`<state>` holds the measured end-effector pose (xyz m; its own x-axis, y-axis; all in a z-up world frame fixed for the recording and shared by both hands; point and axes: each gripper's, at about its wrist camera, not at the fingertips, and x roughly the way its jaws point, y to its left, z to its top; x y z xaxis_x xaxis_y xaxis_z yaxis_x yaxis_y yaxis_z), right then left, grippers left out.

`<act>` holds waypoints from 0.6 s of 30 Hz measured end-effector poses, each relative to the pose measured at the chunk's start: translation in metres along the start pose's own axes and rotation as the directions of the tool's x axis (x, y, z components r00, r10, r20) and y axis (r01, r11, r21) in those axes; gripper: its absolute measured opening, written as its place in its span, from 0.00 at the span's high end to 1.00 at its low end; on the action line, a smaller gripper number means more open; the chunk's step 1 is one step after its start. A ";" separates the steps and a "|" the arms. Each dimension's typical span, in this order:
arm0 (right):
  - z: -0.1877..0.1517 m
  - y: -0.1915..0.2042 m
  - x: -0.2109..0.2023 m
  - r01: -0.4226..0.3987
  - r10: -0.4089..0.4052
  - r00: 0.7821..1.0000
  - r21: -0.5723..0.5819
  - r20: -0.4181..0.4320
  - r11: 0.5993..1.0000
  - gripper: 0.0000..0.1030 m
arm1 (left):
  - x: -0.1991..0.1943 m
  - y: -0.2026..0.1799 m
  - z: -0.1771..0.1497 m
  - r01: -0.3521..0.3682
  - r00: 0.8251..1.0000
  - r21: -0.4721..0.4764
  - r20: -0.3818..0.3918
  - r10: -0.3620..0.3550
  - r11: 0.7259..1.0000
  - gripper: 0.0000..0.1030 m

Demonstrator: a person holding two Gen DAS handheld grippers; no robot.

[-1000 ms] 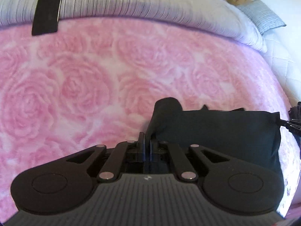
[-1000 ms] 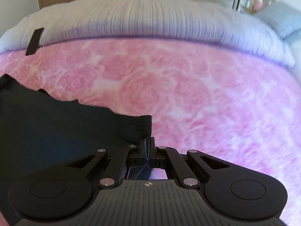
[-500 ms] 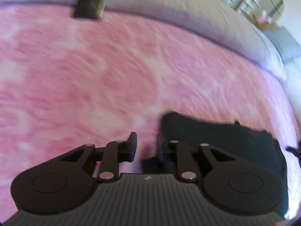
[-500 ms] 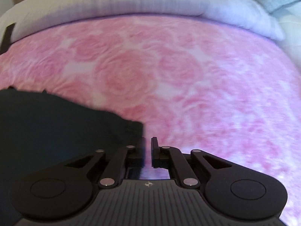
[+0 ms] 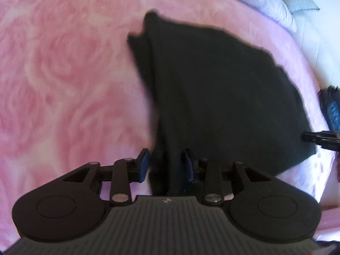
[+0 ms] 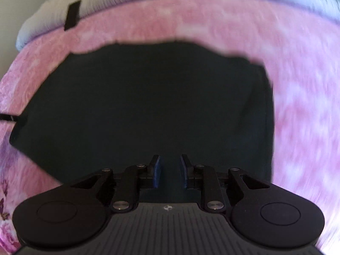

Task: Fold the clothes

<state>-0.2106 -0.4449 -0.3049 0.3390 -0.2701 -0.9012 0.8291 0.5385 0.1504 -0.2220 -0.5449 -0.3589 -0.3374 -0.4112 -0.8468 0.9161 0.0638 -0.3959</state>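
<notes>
**Tools opening over the dark garment**

The left tool (image 5: 165,163) was opening, a fold of the dark garment (image 5: 212,89) loose between its jaws. The right tool (image 6: 170,171) was opening above it. Bare pink blanket (image 5: 63,74) surrounded every edge.

Both views are lit by soft, even daylight, and no hard shadows are cast. The pink blanket (image 5: 63,74) is rendered pale and slightly washed out, brightest at its far right edge. The dark garment (image 6: 148,106) lying on it is underexposed, its folds barely resolved. Motion blur is smeared across the blanket, most strongly in the right wrist view. Fisheye bending and dark vignetting are seen at the corners.
</notes>
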 end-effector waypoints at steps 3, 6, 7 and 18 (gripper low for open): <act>-0.028 -0.016 -0.007 0.087 -0.087 0.996 0.006 -0.022 0.996 0.77 | -0.008 0.011 -0.002 0.002 1.000 -0.014 0.004 -0.002 1.000 0.70; -0.048 -0.044 -0.027 0.213 -0.210 0.977 0.085 -0.050 0.973 0.77 | -0.028 -0.010 -0.005 -0.092 0.996 0.174 0.031 0.088 0.980 0.66; -0.051 -0.051 -0.036 0.251 -0.246 0.968 0.115 -0.053 0.961 0.77 | -0.035 -0.021 -0.007 -0.133 0.991 0.258 0.048 0.125 0.957 0.68; -0.090 -0.068 -0.049 -0.084 0.000 0.992 0.660 0.127 0.747 0.47 | -0.008 -0.141 -0.114 -0.238 0.958 0.924 0.173 0.227 0.300 0.60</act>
<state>-0.3236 -0.3965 -0.3077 0.3922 -0.3694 -0.8424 0.8841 -0.1015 0.4561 -0.3735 -0.4468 -0.3371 -0.0782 -0.5375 -0.8397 0.5552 -0.7230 0.4111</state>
